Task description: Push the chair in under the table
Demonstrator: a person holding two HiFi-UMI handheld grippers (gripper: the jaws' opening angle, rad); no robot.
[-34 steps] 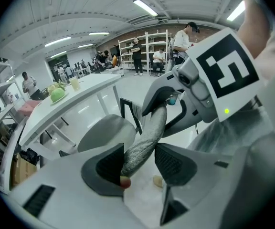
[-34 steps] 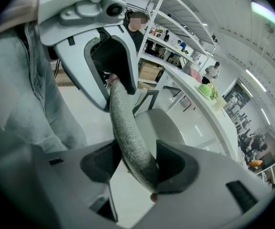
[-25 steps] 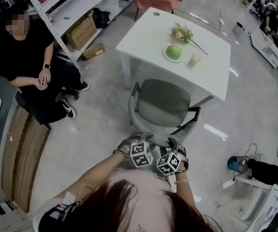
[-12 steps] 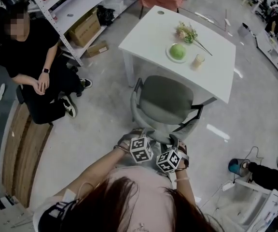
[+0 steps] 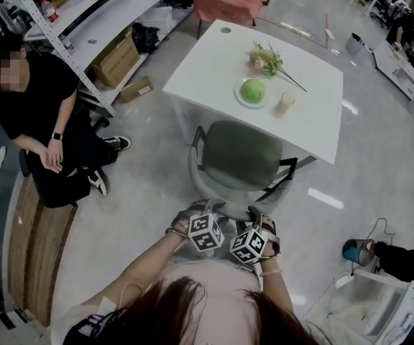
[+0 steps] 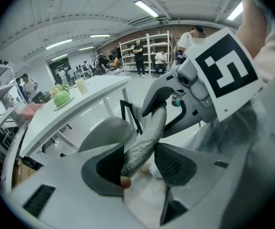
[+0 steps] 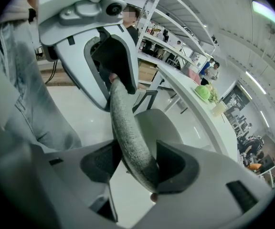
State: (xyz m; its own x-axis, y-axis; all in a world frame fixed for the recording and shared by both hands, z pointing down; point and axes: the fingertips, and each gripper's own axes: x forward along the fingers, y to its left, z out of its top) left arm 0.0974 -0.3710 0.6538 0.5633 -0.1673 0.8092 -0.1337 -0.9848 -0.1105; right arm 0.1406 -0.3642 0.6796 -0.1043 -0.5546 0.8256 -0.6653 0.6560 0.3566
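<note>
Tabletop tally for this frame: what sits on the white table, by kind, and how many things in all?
On the table:
plate: 1
green ball: 1
cup: 1
flower sprig: 1
Total: 4

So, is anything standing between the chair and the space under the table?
Nothing visible does. The chair stands with its seat front at the near edge of the table. The space under the top is mostly hidden from here.
</note>
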